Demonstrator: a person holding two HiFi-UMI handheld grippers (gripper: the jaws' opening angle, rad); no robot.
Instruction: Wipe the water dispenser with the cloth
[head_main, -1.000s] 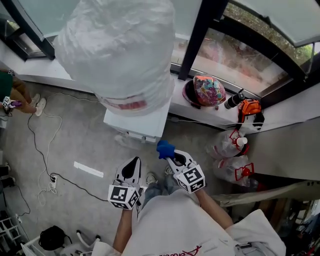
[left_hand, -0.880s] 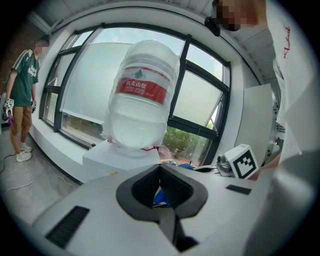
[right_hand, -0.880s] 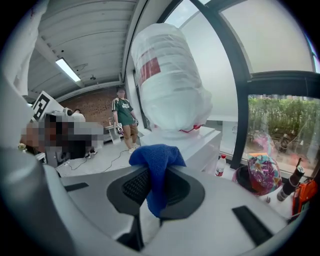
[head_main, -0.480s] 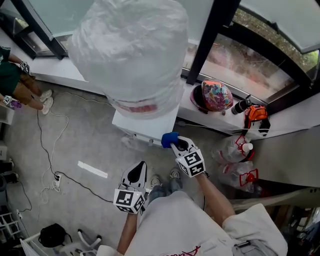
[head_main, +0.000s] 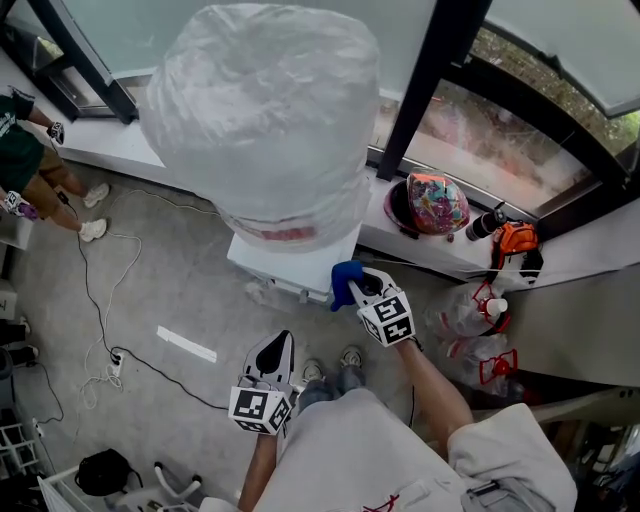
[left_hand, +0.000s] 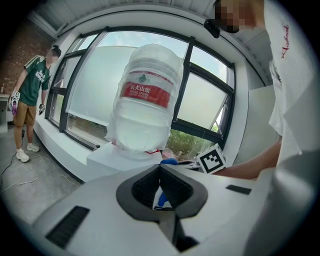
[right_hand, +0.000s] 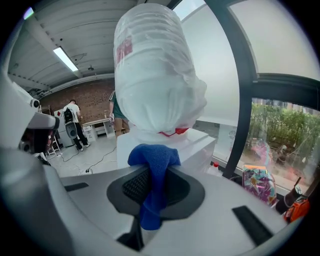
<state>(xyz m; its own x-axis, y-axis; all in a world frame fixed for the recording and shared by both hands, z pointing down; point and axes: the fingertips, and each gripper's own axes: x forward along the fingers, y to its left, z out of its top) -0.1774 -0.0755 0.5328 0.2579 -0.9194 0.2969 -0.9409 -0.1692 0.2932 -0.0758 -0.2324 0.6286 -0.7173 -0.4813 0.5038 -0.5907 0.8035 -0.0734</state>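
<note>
At the far left a person in a green shirt (head_main: 18, 150) stands on the grey concrete floor (head_main: 170, 290), where a thin black cable (head_main: 90, 290) trails and a short white strip of tape (head_main: 186, 343) lies.

The left gripper (head_main: 278, 345) hangs low over the floor, in front of the dispenser and well apart from it. Its own view shows its jaws brought together with nothing between them.

The water dispenser is a white box-shaped cabinet (head_main: 290, 268) with a flat top, standing against the white window sill (head_main: 110, 145). A large upturned water bottle (head_main: 265, 110) sits on it, swathed in crinkled clear plastic film, with a red label band showing through near its lower end. The top looks plain and white.

The blue terry cloth (head_main: 346, 279) is at the front right corner of the dispenser's top. The right gripper (head_main: 358, 290) is clamped on it: the cloth bunches above the jaw tips and hangs down between the black pads (right_hand: 132, 185). Whether it touches the top cannot be told.

Further right, a multicoloured helmet (head_main: 437, 203) and an orange-and-black object (head_main: 512, 243) lie on the sill.
</note>
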